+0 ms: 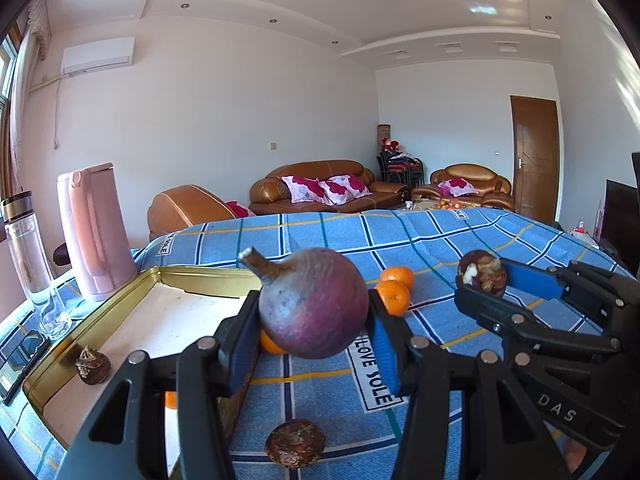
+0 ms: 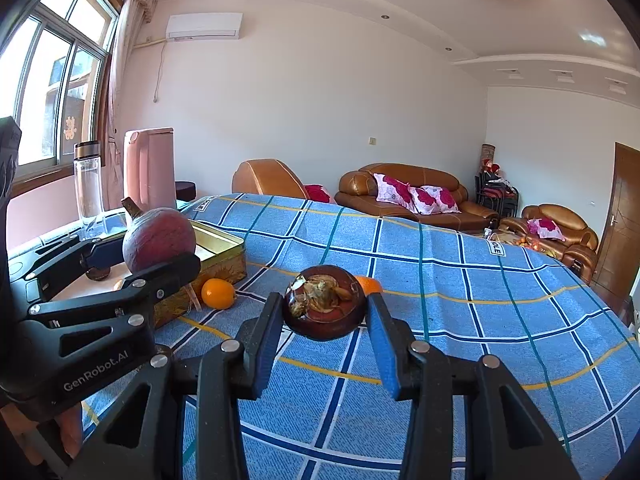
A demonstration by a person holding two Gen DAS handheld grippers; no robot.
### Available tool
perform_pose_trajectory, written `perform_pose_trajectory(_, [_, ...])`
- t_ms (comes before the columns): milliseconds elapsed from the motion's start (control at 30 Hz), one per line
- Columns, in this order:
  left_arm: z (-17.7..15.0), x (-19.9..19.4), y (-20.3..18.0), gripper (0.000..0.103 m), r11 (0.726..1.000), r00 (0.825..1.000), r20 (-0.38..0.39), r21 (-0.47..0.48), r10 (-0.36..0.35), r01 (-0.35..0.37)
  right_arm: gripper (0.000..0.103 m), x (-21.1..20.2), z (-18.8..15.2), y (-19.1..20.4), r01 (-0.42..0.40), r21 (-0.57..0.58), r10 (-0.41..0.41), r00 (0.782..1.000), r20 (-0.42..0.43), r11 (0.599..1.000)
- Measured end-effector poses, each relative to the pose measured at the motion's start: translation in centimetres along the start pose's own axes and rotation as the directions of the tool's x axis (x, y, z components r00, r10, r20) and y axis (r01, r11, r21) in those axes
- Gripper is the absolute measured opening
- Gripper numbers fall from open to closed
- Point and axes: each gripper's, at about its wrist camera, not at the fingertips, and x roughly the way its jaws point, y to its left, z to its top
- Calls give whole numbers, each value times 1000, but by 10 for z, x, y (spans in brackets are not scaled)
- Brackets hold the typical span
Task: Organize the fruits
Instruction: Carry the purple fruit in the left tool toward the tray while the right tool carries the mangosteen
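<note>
My left gripper [image 1: 314, 312] is shut on a large purple fruit with a stem [image 1: 312, 304], held above the table by the right edge of a gold tin box [image 1: 132, 292]; it also shows in the right wrist view [image 2: 158, 240]. My right gripper [image 2: 325, 312] is shut on a dark brown mangosteen [image 2: 325, 300], seen in the left wrist view [image 1: 482, 272] as well. One mangosteen [image 1: 94, 366] lies in the box, another [image 1: 296, 442] on the cloth. Oranges [image 1: 394, 288] lie on the cloth; one orange [image 2: 218, 293] lies by the box.
The table has a blue checked cloth [image 2: 460, 288]. A pink kettle [image 1: 94, 232] and a clear bottle [image 1: 28, 256] stand at the far left. A phone [image 1: 20, 360] lies left of the box. Sofas stand beyond the table.
</note>
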Motion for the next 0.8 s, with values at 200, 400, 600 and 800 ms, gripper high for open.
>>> perform_pose_trajectory(200, [-2,-1,12,53,1000,1000,-5,-12,14,-15,44,2,1,11,-16,-17,16,1000,-3,1000])
perform_pose_trajectory(400, [-4,-2,26,53,999,999,-12,-24,37,-37,44,5,2,20,-27,-38,27,1000,-8,999])
perform_pose_trajectory(600, [-6,-1,41,53,998,998,-25,-42,54,-55,44,9,4,31,-42,-55,42,999,-14,998])
perform_pose_trajectory(800, [-8,-4,53,53,996,997,-29,-50,68,-69,44,14,7,41,-56,-75,55,998,-20,996])
